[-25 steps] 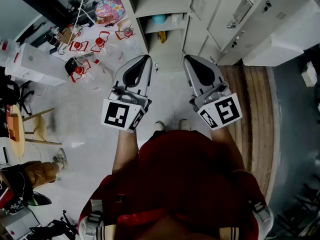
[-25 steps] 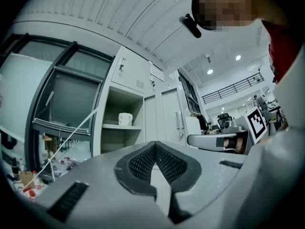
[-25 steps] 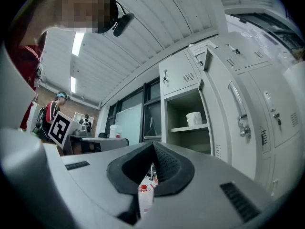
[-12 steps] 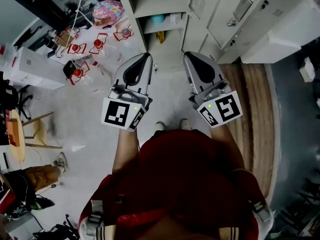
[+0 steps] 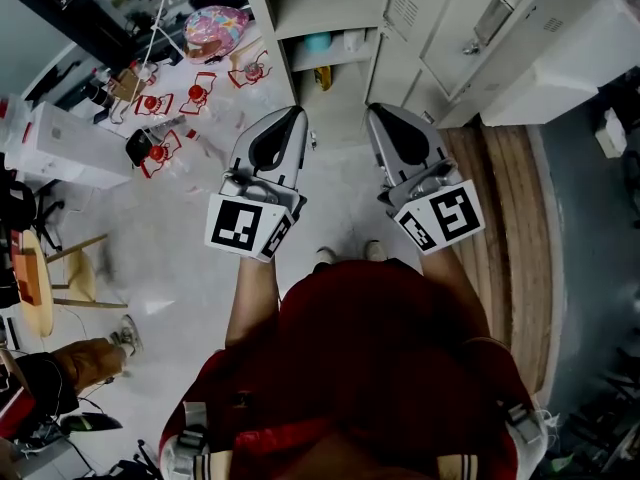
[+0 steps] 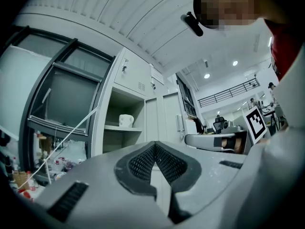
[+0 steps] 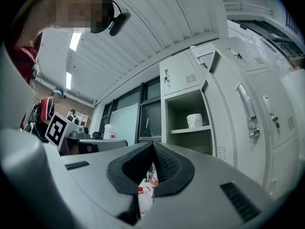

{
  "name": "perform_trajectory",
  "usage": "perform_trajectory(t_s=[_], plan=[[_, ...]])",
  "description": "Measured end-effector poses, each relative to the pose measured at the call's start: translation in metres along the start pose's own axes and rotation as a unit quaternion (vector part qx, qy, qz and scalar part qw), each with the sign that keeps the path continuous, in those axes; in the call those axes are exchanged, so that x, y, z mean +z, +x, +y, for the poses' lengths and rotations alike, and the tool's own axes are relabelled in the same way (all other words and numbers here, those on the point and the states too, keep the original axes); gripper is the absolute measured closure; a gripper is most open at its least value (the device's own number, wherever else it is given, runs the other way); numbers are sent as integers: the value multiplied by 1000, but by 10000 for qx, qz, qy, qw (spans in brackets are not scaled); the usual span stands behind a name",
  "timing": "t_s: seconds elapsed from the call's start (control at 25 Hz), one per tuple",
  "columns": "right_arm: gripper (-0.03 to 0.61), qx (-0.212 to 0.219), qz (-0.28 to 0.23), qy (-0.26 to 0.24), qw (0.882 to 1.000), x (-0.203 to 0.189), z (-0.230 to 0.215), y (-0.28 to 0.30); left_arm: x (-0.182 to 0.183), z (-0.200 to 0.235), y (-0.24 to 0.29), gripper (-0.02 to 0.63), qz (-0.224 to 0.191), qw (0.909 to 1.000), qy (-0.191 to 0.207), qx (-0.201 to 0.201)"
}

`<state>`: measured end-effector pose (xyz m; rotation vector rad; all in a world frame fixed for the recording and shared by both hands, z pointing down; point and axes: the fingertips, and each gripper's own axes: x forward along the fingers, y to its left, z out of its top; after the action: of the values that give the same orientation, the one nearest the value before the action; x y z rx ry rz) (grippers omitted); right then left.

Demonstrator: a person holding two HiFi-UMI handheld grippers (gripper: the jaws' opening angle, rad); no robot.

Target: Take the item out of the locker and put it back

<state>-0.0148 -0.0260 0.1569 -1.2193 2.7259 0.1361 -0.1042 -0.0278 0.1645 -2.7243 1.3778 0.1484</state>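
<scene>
Little has changed in the past second: the left gripper and right gripper, fingers together and empty, stay raised toward the open grey metal locker at twelve o'clock. The white cup sits on its shelf, so retrieval has apparently not begun.

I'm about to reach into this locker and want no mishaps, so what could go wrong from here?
The left claw and right claw are both shut; reaching in like that could shove the white item along its shelf rather than grip it. The open locker door stands just right of that compartment, so the right claw might bump it. Red-capped bottles on the floor at the left could trip a sidestep.
</scene>
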Motion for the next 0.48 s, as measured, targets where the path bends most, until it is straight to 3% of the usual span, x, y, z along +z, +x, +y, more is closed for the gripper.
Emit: perform_trajectory(t_s=[0.32,0.48], plan=[[578,-208,-11,-175,9996,8,14,19,11,25,-3,601,-61,9999,-104,-33],[578,-345,17,-264,9991,12,20,22,20,32,0,557,-116,9998,-111,-81]])
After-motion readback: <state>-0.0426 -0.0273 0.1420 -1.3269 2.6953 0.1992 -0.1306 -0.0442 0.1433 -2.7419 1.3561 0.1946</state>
